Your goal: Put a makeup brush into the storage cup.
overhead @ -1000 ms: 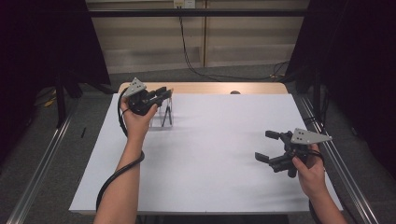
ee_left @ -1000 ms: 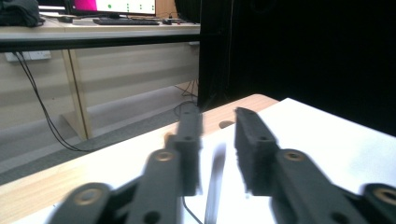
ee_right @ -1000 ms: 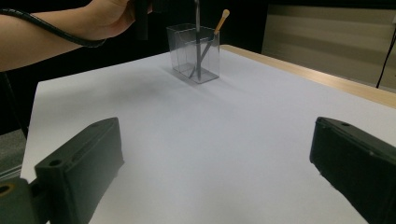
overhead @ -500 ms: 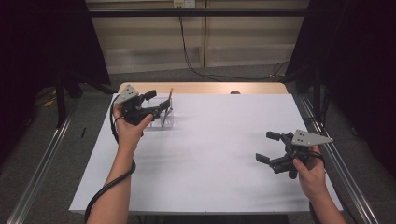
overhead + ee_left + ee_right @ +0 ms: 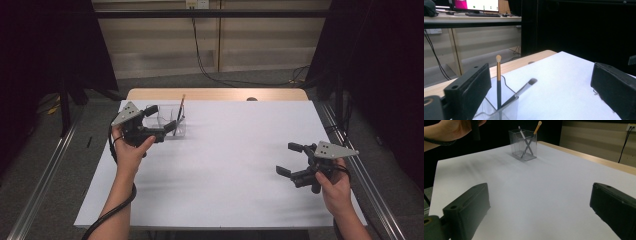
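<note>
While its jaws have just been opening with nothing between them, the left gripper (image 5: pixel 161 117) sits just beside the clear brush holder (image 5: pixel 172 126), at its nine o'clock; two makeup brushes (image 5: pixel 498 82) lean crossed inside. Far off, the right gripper (image 5: pixel 289 159) gapes, unloaded.

Your high view looks forward and down on the table (image 5: pixel 220 170). Each gripper view skims low across it; both share the holder (image 5: pixel 499 110) (image 5: pixel 525 143), near the left's, at 11 o'clock from the right's.
</note>
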